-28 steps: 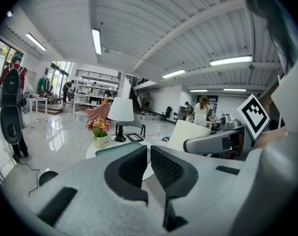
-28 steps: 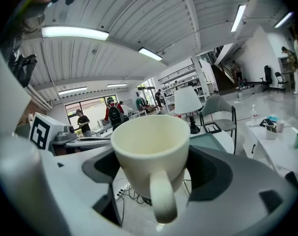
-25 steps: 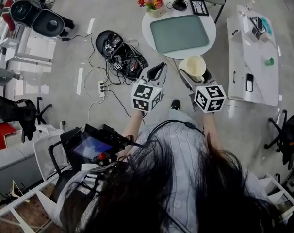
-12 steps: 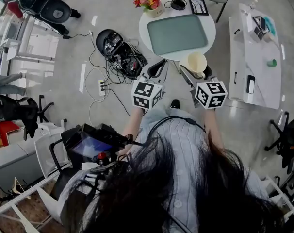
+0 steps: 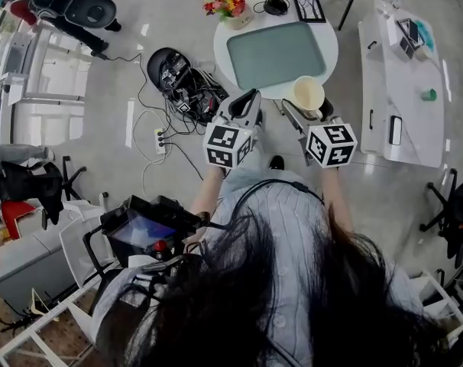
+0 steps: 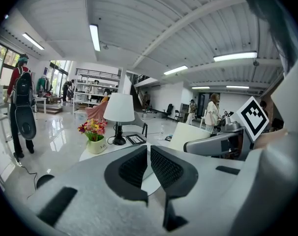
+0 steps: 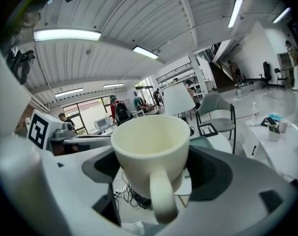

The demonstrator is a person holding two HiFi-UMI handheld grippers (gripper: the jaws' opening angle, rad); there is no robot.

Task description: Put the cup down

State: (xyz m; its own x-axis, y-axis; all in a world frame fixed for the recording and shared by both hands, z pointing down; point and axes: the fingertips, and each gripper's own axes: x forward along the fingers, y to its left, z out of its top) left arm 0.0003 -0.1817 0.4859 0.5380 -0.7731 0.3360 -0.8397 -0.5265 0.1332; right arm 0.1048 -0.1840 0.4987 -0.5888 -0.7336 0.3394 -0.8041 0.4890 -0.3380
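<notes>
Your right gripper point(image 5: 306, 107) has its jaws clamped on the cream cup point(image 7: 151, 141), one jaw on each side of the cup's wall. The cup is upright, its mouth open to the ceiling and its handle turned back toward the gripper's camera. From the head view, the cup point(image 5: 308, 92) sits at the near right edge of the round white table point(image 5: 220, 52), just beside the near right corner of the grey-green tray point(image 5: 277, 52). In the right gripper view, floor and cables show under the cup's base, so it is not resting on the table.

Your left gripper point(image 5: 250, 99) hovers at the table's near left edge. Its jaws are drawn together with only a thin slit between the ribbed pads point(image 6: 134, 167), and nothing is held there.

The tray lies in the middle of the table. A pot of flowers point(image 5: 225, 0) stands at the far left edge, and a picture frame point(image 5: 309, 8) lies at the far edge.
</notes>
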